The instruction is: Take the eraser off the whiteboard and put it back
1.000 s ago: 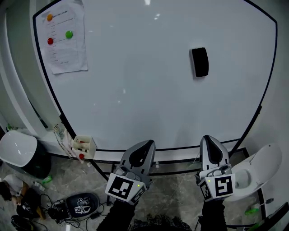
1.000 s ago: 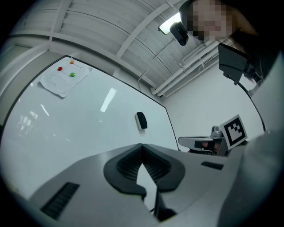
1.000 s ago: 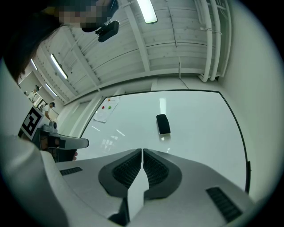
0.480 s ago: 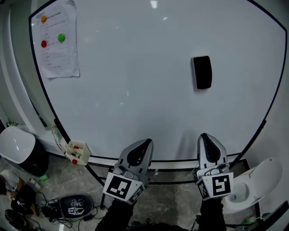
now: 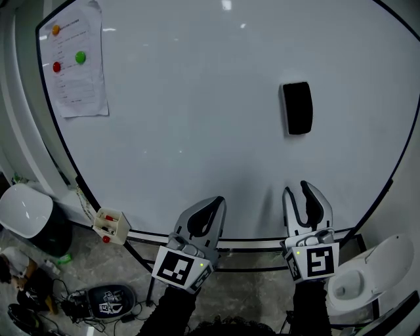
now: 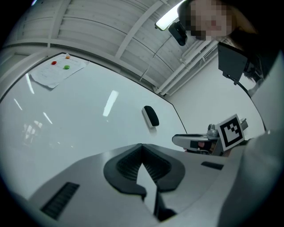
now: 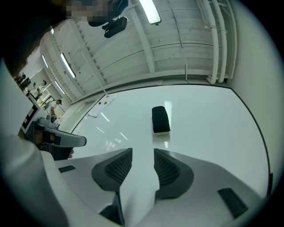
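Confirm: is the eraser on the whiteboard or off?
On. The black eraser sits flat against the whiteboard, clear of the right tongs, whose jaws have just been opening, empty.

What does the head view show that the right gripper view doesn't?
Only the head view: the small box below the board's corner and the cluttered floor. Only the right gripper view: the ceiling lights. Both: the black eraser stuck on the whiteboard, untouched, and the right gripper, whose jaws have just been opening with nothing between them.

Left gripper [image 5: 217, 200] closed; right gripper [image 5: 295, 189] jaws just opening, nothing between.
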A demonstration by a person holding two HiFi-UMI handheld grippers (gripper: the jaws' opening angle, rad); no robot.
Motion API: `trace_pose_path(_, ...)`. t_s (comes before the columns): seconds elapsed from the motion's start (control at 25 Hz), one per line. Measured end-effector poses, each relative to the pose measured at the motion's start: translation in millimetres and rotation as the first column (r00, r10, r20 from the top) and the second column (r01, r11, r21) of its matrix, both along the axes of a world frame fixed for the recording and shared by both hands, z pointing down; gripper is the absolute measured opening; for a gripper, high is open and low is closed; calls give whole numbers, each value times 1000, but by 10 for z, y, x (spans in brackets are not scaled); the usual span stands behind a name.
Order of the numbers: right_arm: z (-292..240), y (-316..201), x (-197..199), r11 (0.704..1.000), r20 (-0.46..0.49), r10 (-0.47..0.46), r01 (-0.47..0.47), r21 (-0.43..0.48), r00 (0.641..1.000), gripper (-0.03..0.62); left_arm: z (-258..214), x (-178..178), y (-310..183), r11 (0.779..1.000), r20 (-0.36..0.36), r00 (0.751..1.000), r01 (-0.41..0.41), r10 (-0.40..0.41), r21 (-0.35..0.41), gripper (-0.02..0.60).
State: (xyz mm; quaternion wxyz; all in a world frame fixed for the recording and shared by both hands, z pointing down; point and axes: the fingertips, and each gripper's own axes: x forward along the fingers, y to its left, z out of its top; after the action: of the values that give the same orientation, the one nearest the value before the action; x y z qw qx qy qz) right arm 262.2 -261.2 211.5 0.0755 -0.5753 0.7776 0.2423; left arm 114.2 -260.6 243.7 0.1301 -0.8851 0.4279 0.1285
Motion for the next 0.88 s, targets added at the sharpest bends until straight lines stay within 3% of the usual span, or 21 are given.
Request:
trace_pose_path(0.12, -150, -103, 52, 999, 16, 24, -24, 42, 1000, 237, 9, -1, -34, 1000, 0, 1000, 0, 0, 0, 6)
trace_pose_path(0.24, -314, -219, 68, 996, 12, 48, -49, 76, 999, 288, 30, 0, -63, 1000, 3, 1000, 1, -1, -4, 6)
trace_pose_path(0.64, -788, -713, 156, 986, -8, 110, -109, 127, 994, 357, 109, 8, -103, 1000, 9, 1000, 8, -8, -24, 6)
trace_pose_path(0.88, -1012, -794, 71, 979, -47, 120, -111, 171, 992, 357, 131, 26, -120, 999, 15, 1000, 6, -5, -31, 6)
